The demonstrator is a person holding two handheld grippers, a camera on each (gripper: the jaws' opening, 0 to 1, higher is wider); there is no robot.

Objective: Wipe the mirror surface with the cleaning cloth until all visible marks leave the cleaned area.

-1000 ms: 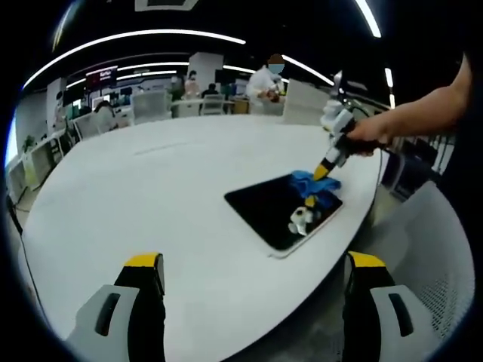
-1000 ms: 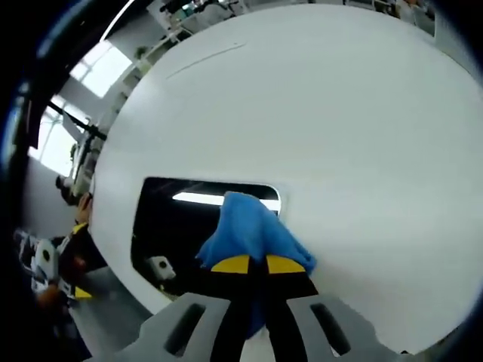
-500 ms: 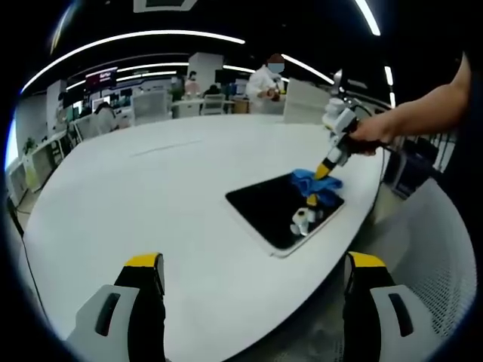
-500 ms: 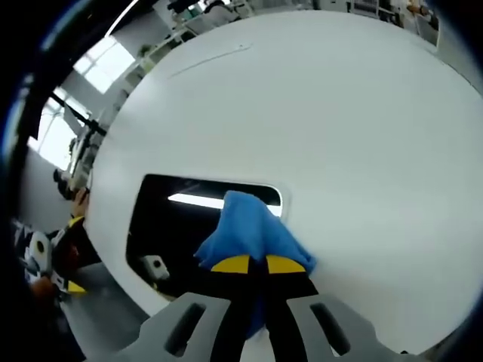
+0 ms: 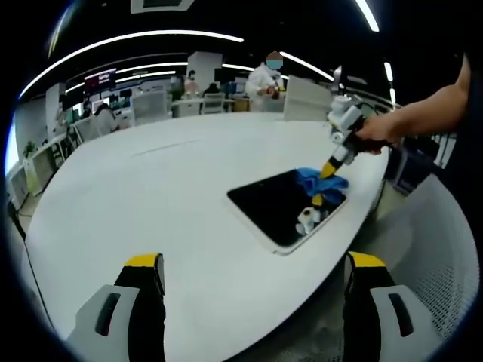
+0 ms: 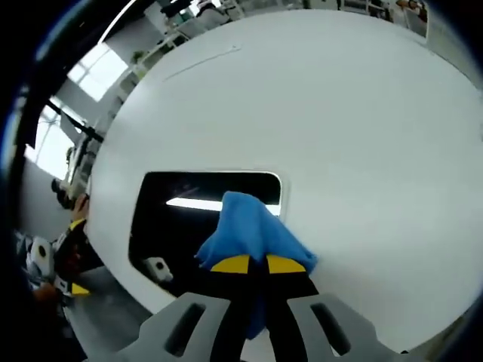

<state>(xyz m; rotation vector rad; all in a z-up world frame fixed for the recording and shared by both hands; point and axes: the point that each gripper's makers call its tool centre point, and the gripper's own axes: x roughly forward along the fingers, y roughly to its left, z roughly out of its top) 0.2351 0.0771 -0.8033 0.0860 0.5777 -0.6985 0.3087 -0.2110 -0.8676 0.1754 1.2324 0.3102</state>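
Observation:
A dark rectangular mirror (image 5: 279, 207) (image 6: 181, 222) lies flat on the white table near its right edge. A blue cleaning cloth (image 5: 321, 181) (image 6: 253, 230) rests on the mirror's far end, pinched in my right gripper (image 6: 256, 264), whose jaws are shut on it. In the left gripper view that gripper (image 5: 330, 170) comes down from a person's hand (image 5: 373, 130) at the right. My left gripper (image 5: 253, 264) hovers open well short of the mirror, nothing between its jaws. The mirror reflects ceiling lights and the right gripper.
The large white oval table (image 5: 151, 196) (image 6: 339, 113) stretches around the mirror. Its edge runs just right of the mirror. Chairs, desks and a standing person (image 5: 266, 75) fill the room beyond the far side.
The right gripper and blue cloth have shifted slightly along the mirror's far end. The left gripper has barely moved.

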